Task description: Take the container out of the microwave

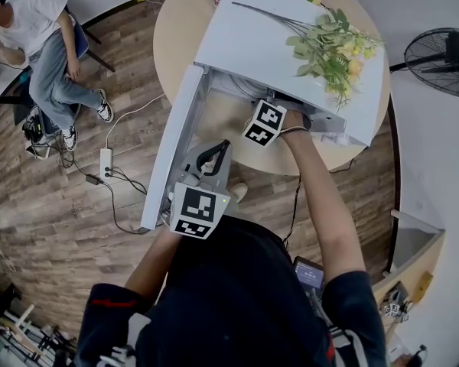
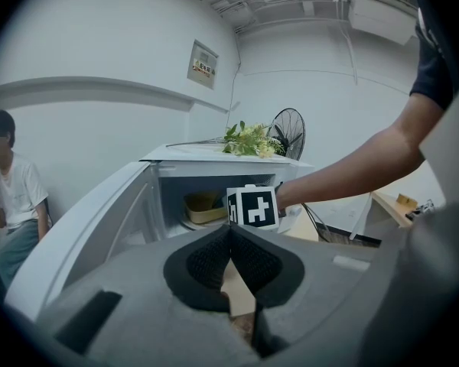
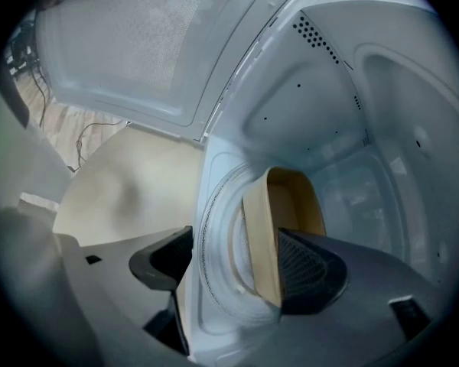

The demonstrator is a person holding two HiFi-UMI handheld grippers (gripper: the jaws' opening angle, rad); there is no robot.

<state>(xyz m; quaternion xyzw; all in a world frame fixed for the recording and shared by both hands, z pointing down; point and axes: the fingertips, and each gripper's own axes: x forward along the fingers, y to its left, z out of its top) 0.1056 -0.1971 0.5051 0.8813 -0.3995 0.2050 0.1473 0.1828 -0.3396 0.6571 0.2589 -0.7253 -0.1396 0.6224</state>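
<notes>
Container (image 3: pixel 264 228) sat on the glass plate (image 3: pixel 214 281) inside the microwave (image 1: pixel 275 44). The right gripper (image 3: pixel 233 239) had its jaws wide apart, with the container's near wall between them. The left gripper (image 2: pixel 231 231) was outside, jaws together, holding nothing.

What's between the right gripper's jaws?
The container wall and the turntable edge, in the right gripper view; the right gripper is open.

Microwave door (image 1: pixel 176 136) wide open at left; cavity front free, cavity walls (image 3: pixel 329 105) close around container (image 3: pixel 262 235).
</notes>
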